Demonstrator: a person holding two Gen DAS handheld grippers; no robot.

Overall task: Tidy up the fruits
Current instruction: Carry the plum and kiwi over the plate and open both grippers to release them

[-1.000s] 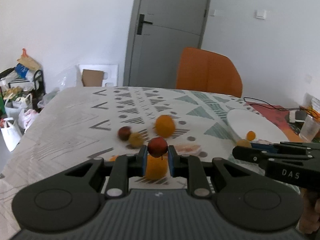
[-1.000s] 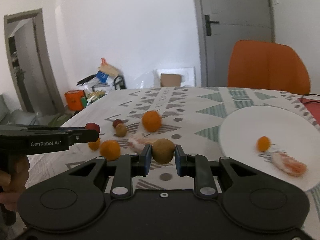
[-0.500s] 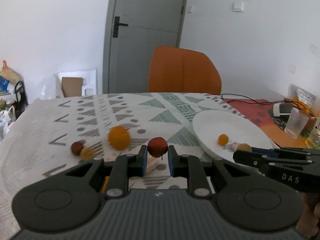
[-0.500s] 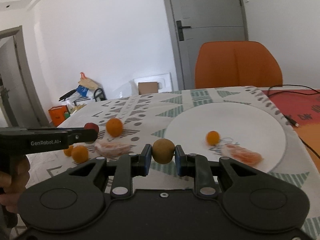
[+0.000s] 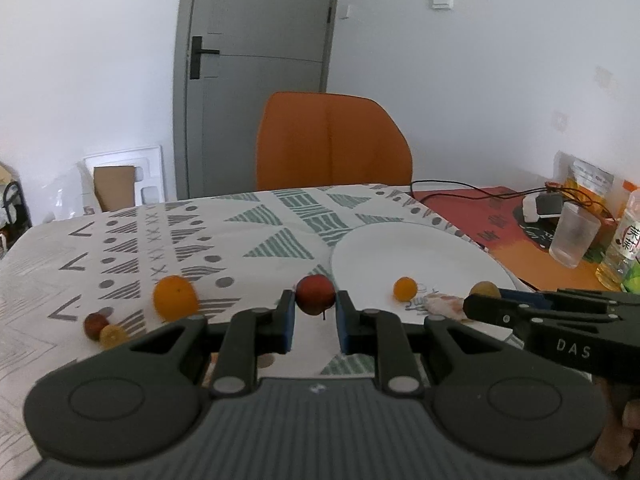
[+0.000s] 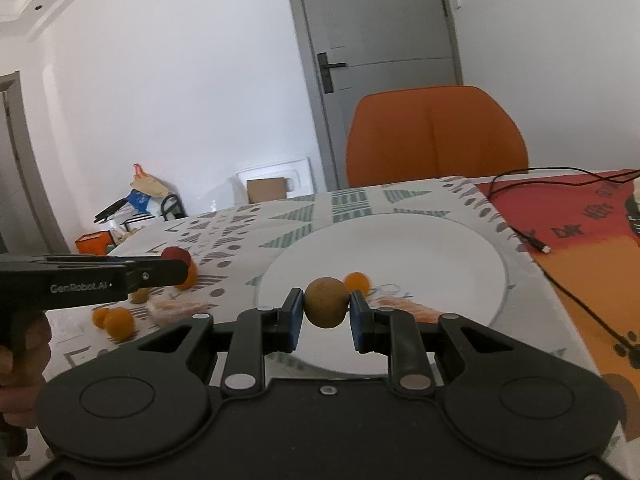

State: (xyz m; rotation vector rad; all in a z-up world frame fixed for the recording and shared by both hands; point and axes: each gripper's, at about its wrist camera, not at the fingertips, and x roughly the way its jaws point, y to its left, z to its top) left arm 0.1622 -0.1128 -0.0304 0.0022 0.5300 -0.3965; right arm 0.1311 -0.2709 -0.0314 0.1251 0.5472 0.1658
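My left gripper (image 5: 315,312) is shut on a small red fruit (image 5: 315,294) and holds it above the tablecloth just left of the white plate (image 5: 420,256). My right gripper (image 6: 326,308) is shut on a brown kiwi (image 6: 326,307) over the near part of the plate (image 6: 400,240). A small orange (image 5: 405,289) and a peeled citrus piece (image 5: 444,305) lie on the plate. On the cloth to the left lie an orange (image 5: 175,298), a dark red fruit (image 5: 95,325) and a small yellow fruit (image 5: 113,335).
An orange chair (image 5: 332,140) stands behind the table. At the right are a plastic cup (image 5: 573,235), a bottle (image 5: 622,248), a charger with cables (image 5: 540,206) and a red mat (image 6: 580,216). More oranges (image 6: 120,322) and a peeled piece (image 6: 176,307) lie left of the plate.
Both grippers have swung right toward the plate, each still holding its fruit. The loose fruits now lie to the left and the plate is in front.
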